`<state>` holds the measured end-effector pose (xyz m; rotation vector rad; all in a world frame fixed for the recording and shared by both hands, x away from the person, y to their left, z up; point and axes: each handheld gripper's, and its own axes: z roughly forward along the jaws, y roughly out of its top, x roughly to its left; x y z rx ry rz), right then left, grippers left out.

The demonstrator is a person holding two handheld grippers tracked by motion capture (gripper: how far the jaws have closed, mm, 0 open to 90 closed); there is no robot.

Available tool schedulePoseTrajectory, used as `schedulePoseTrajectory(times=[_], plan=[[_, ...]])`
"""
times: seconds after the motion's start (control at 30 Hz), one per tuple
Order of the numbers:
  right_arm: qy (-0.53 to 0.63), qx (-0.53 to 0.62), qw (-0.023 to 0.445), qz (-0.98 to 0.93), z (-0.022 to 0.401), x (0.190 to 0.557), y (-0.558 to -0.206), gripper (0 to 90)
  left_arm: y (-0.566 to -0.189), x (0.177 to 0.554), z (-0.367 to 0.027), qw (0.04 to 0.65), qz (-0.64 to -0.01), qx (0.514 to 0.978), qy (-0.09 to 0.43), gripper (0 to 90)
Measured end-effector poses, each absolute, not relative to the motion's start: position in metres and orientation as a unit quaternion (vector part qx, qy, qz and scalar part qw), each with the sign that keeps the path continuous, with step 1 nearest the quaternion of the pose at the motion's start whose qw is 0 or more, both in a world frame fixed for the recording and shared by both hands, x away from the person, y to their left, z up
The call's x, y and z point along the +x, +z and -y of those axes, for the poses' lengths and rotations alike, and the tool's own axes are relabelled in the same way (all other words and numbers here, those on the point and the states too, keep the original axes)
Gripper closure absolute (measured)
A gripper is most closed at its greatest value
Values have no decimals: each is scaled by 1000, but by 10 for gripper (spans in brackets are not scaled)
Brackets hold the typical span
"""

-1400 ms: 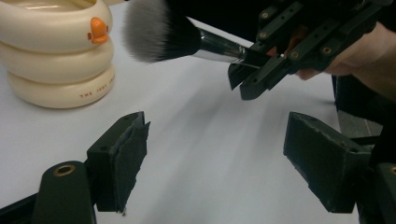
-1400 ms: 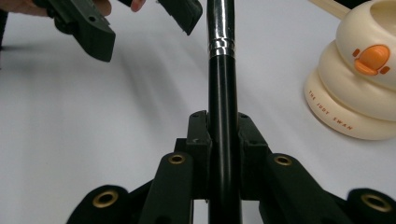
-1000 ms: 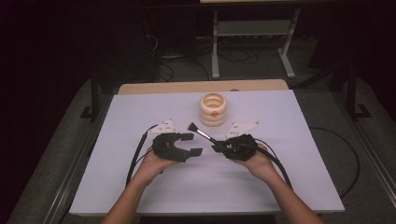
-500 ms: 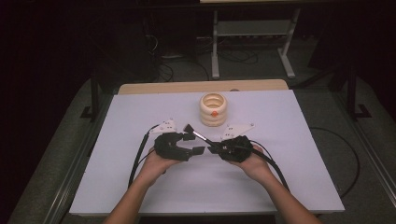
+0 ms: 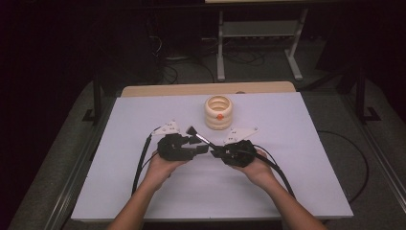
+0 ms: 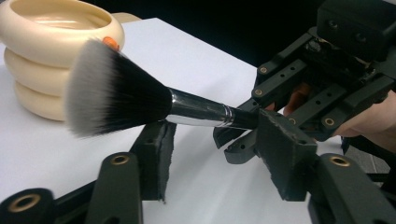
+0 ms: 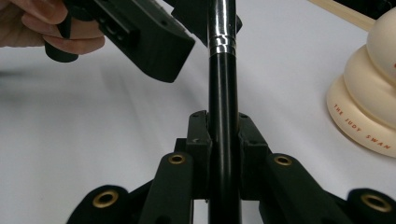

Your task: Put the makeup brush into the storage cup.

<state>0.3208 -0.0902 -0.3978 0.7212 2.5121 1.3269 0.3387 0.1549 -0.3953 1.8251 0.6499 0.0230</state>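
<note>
A makeup brush (image 5: 195, 134) with a black handle, silver ferrule and grey-tipped bristles (image 6: 112, 95) hangs level above the white table (image 5: 287, 143). My right gripper (image 5: 215, 149) is shut on its handle (image 7: 222, 79), pads pressed on both sides. My left gripper (image 5: 201, 145) faces it from the left. Its jaws have just been closing, and the brush's ferrule lies between them. In the left gripper view its pads (image 6: 159, 149) still stand a little off the brush. A cream ribbed pot (image 5: 218, 112) with an orange dot stands just behind the bristles.
A pale wooden board (image 5: 206, 89) lies along the table's far edge. Cables trail from both grippers toward the person's side. Dark floor and a metal stand (image 5: 258, 43) lie beyond the table. The pot (image 7: 369, 93) sits close on the right in the right gripper view.
The left gripper's jaws have narrowed around the brush. The right gripper, with the brush, has shifted slightly toward the left one.
</note>
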Motion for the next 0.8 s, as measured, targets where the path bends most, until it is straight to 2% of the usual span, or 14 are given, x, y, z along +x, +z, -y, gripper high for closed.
schedulePoseTrajectory(times=[0.13, 0.8], plan=[[449, 247, 104, -853, 88, 321, -399, 781, -396, 340, -154, 565, -280, 776, 3, 531], [424, 254, 92, -865, 77, 323, -412, 778, -392, 346, -153, 574, -290, 766, -9, 637]])
